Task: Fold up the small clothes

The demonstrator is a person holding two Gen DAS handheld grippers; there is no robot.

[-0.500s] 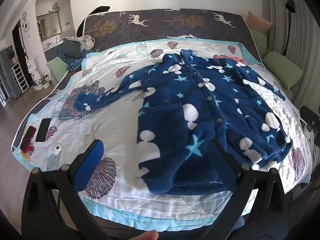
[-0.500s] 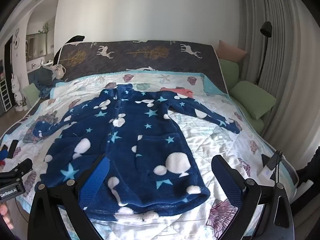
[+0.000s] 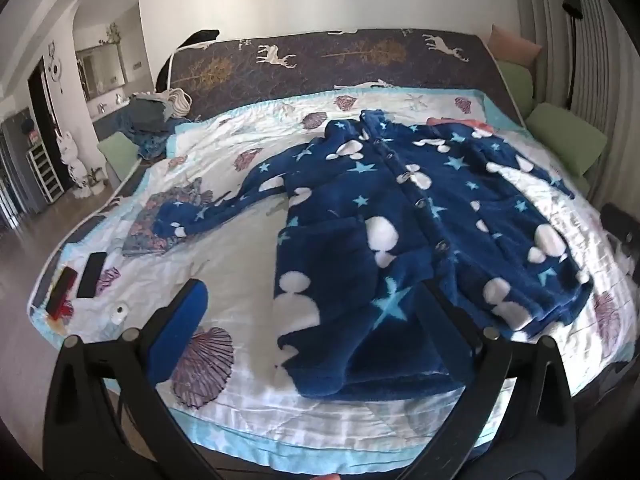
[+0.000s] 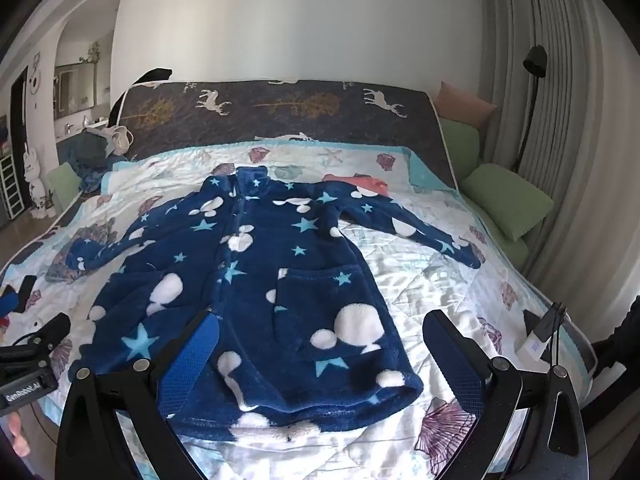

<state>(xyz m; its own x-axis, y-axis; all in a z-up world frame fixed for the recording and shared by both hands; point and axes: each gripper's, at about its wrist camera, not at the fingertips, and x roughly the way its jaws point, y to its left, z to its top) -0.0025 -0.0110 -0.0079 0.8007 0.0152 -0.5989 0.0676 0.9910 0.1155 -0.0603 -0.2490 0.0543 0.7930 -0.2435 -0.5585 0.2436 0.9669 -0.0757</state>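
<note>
One small navy fleece robe, patterned with stars and white blobs, lies spread flat and face up on the quilt of the bed, sleeves stretched out to either side. Both grippers hang above the near edge of the bed, clear of the cloth. The left gripper stands wide open, holding nothing; the right gripper is likewise wide open and empty. Two phones lie near the quilt's left edge.
</note>
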